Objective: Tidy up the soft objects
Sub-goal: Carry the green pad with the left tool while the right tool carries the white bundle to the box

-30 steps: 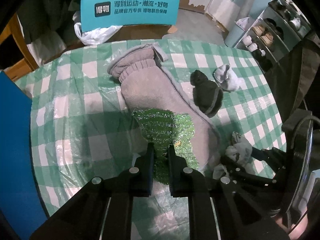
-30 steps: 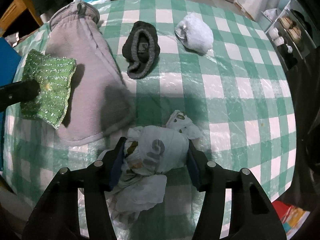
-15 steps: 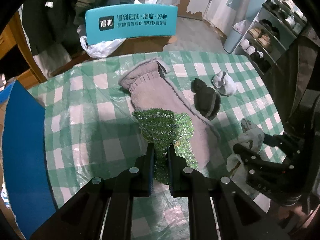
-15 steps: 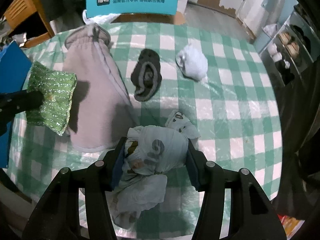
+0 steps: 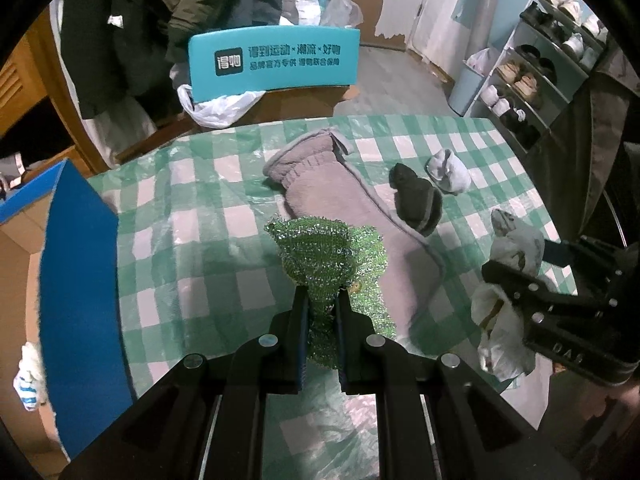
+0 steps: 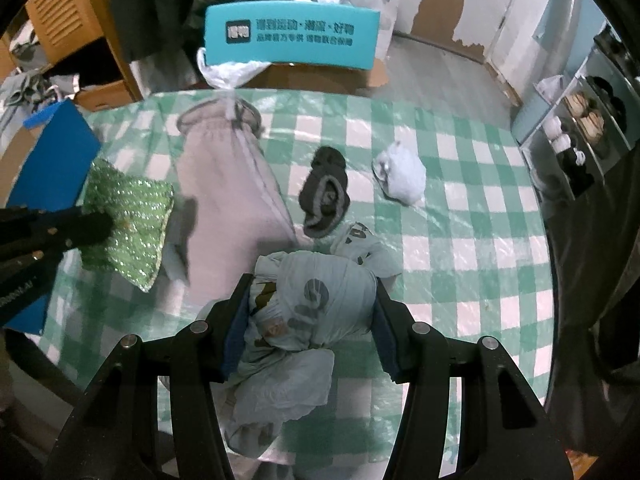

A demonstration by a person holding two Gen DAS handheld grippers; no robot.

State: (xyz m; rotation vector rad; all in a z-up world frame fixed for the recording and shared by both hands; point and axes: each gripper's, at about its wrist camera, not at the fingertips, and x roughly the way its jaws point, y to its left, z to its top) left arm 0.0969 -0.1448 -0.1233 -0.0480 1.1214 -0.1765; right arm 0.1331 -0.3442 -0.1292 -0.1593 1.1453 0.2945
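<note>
Left gripper fingers pinch a green scrubber; right gripper fingers clamp a printed cloth bundle; teal sign reads "得物".

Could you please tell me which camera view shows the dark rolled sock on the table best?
The right wrist view: the dark rolled sock lies near centre, unobstructed, its grey band visible. The left wrist view shows it smaller, off to the right, beside the grey garment.

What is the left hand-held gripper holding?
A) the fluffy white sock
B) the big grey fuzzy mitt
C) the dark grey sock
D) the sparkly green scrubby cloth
D: the left hand-held gripper is shut on the sparkly green scrubby cloth, while the dark grey rolled sock, the white rolled sock and the big grey fuzzy mitt lie on the green checked tablecloth.
</note>
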